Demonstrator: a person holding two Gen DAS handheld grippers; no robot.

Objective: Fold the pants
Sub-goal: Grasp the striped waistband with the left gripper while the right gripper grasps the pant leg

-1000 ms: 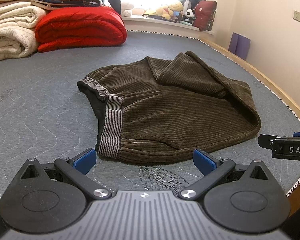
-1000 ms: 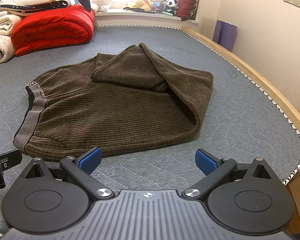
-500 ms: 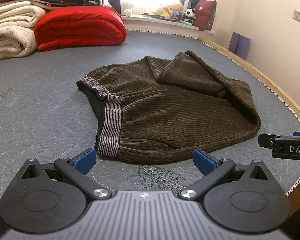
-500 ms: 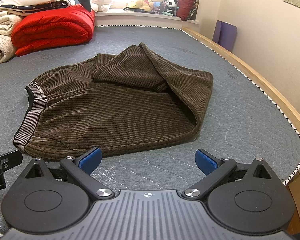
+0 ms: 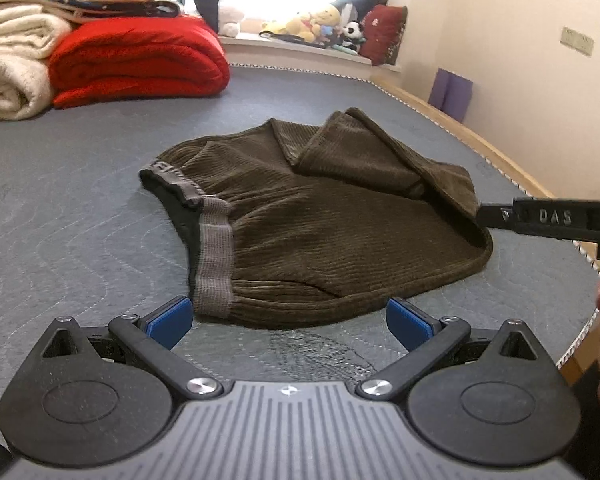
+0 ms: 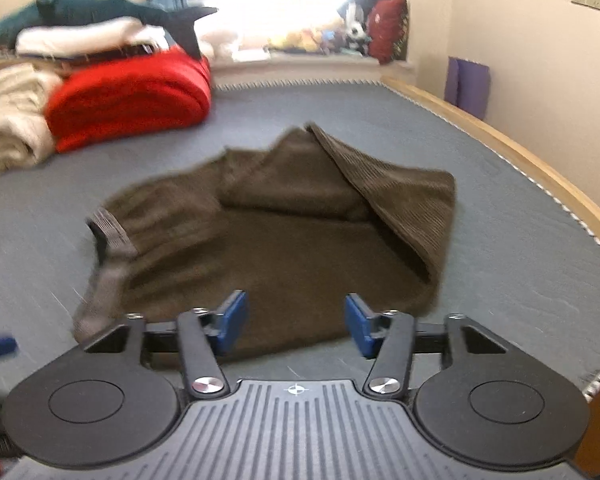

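Observation:
Dark brown corduroy pants (image 5: pixel 324 232) lie partly folded on the grey mattress (image 5: pixel 60 216), with the grey waistband (image 5: pixel 214 256) at the left and a leg flap folded over at the upper right. My left gripper (image 5: pixel 288 320) is open and empty, just short of the near hem by the waistband. My right gripper (image 6: pixel 296 324) is open but with its jaws narrower, empty, over the near hem of the pants (image 6: pixel 300 240). The right gripper also shows in the left wrist view (image 5: pixel 548 220) as a black bar at the pants' right edge.
A red rolled blanket (image 5: pixel 136 64) and cream blankets (image 5: pixel 8 64) are stacked at the far left. Plush toys (image 5: pixel 316 24) sit on the window sill. The wooden bed edge (image 6: pixel 500 144) runs along the right, with a purple item (image 6: pixel 468 84) against the wall.
My right gripper has moved forward and up towards the pants, its jaws narrowing; its view is motion-blurred. My left gripper has moved slightly forward to the near hem.

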